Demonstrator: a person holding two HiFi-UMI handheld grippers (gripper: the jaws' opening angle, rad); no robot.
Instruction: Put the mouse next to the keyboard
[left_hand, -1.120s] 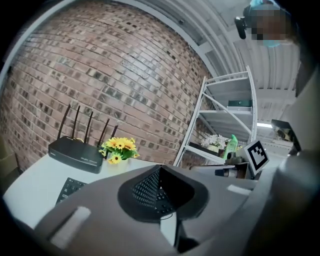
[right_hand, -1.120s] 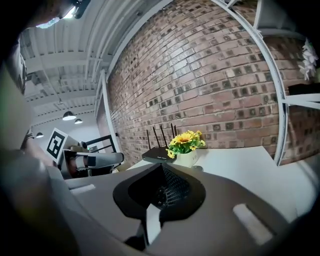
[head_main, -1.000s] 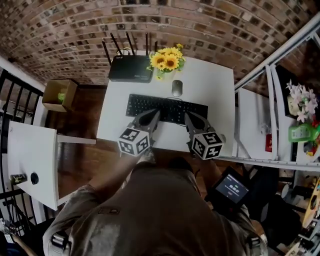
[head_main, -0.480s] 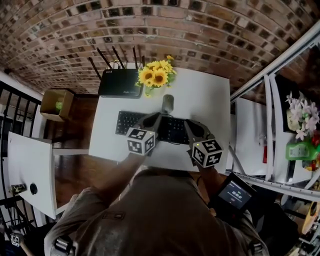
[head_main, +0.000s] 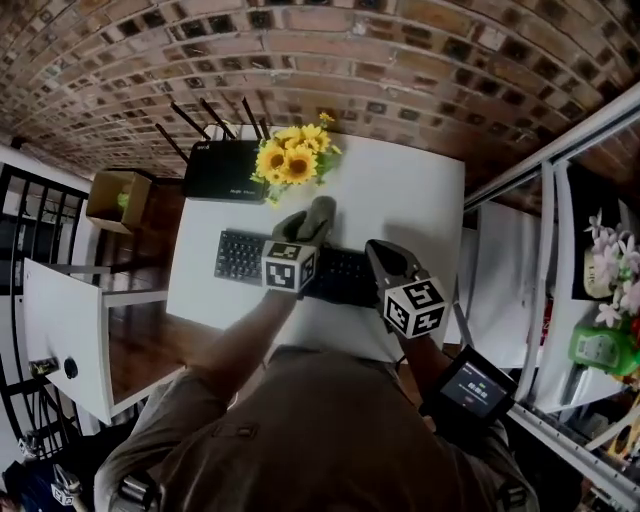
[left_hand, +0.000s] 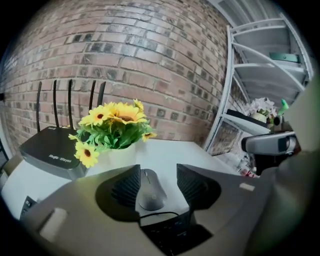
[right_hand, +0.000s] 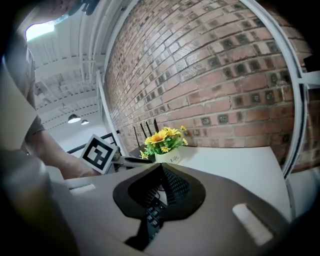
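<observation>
A grey mouse (left_hand: 151, 192) lies on the white table (head_main: 400, 200), just behind the black keyboard (head_main: 238, 257) and in front of the sunflower pot (left_hand: 112, 125). My left gripper (left_hand: 158, 170) reaches over the keyboard and is open. Its jaws have just been opening, and the mouse sits between them, close to the left pad with a gap on the right. In the head view the left gripper (head_main: 310, 214) largely hides the mouse. My right gripper (head_main: 383, 252) hovers over the keyboard's right end. Its jaws meet at the tips, shut, with nothing in them, above the keys (right_hand: 152, 215).
A black router (head_main: 215, 170) with antennas stands at the table's back left, beside the sunflowers (head_main: 285, 160). A white metal shelf (head_main: 540, 200) borders the table's right side. On the left are a cardboard box (head_main: 115, 195) on the floor and a white side table (head_main: 60, 330).
The left gripper moved forward over the keyboard to the mouse and its jaws parted around it. The right gripper moved forward over the keyboard's right end, still shut.
</observation>
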